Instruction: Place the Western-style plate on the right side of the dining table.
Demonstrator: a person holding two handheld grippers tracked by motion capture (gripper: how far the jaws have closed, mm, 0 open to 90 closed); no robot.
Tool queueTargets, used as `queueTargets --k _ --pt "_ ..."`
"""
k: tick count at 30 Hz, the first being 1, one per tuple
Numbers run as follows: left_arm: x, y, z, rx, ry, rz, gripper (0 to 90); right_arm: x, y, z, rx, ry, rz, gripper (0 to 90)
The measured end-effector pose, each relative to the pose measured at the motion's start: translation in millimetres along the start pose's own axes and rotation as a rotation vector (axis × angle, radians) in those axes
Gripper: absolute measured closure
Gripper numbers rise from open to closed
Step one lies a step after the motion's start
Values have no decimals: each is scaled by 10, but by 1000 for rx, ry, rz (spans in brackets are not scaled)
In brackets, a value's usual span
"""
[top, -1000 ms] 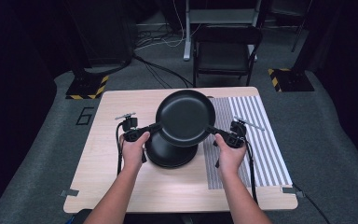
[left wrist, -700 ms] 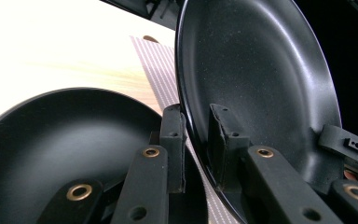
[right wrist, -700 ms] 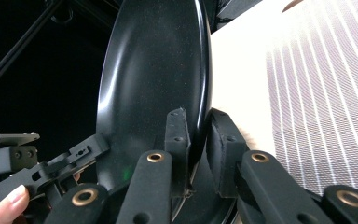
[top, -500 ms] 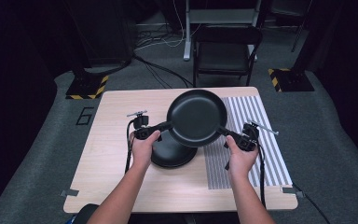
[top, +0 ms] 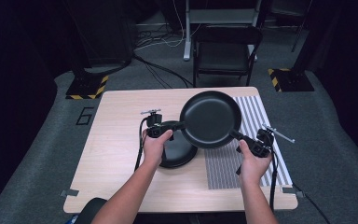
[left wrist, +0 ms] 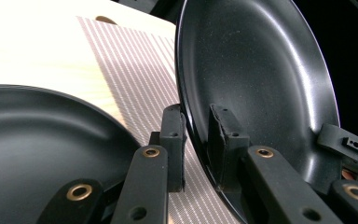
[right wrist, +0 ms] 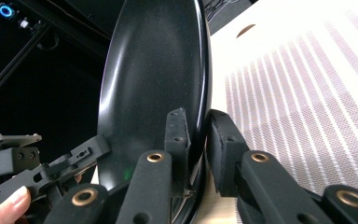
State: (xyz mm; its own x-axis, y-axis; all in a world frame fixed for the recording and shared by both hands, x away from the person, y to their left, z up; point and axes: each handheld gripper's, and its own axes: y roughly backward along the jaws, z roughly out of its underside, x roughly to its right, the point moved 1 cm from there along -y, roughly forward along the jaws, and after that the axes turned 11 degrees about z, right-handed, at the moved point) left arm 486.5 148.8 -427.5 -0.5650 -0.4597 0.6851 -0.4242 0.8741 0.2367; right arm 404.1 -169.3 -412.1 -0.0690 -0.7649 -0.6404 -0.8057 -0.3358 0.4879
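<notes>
A black round plate (top: pixel 209 119) hangs tilted above the table, held by its rim from both sides. My left gripper (top: pixel 179 125) is shut on its left rim, and in the left gripper view (left wrist: pixel 196 116) the jaws pinch the plate (left wrist: pixel 261 84) edge. My right gripper (top: pixel 236 135) is shut on the lower right rim, and in the right gripper view (right wrist: pixel 198 116) the plate (right wrist: pixel 158 70) stands on edge between the jaws. A second black plate (top: pixel 177 150) lies flat on the table under the left hand, also seen at bottom left of the left gripper view (left wrist: pixel 37 140).
The wooden table (top: pixel 116 121) carries a grey striped mat (top: pixel 251 158) along its right side, partly under the lifted plate. A black chair (top: pixel 226 51) stands beyond the far edge. Cables trail from both grippers toward the front edge.
Both hands have carried the lifted plate to the right, off the lower plate and partly over the striped mat. The lower plate has stayed in place and shows more.
</notes>
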Motion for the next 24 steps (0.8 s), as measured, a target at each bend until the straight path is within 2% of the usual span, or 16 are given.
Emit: queueTargets --k 7,24 --pt "65 -171 26 -24 -3 30 764 136 127 -20 27 -17 25 786" --pt "205 -582 164 -95 -5 62 763 490 357 -12 70 -69 101 788"
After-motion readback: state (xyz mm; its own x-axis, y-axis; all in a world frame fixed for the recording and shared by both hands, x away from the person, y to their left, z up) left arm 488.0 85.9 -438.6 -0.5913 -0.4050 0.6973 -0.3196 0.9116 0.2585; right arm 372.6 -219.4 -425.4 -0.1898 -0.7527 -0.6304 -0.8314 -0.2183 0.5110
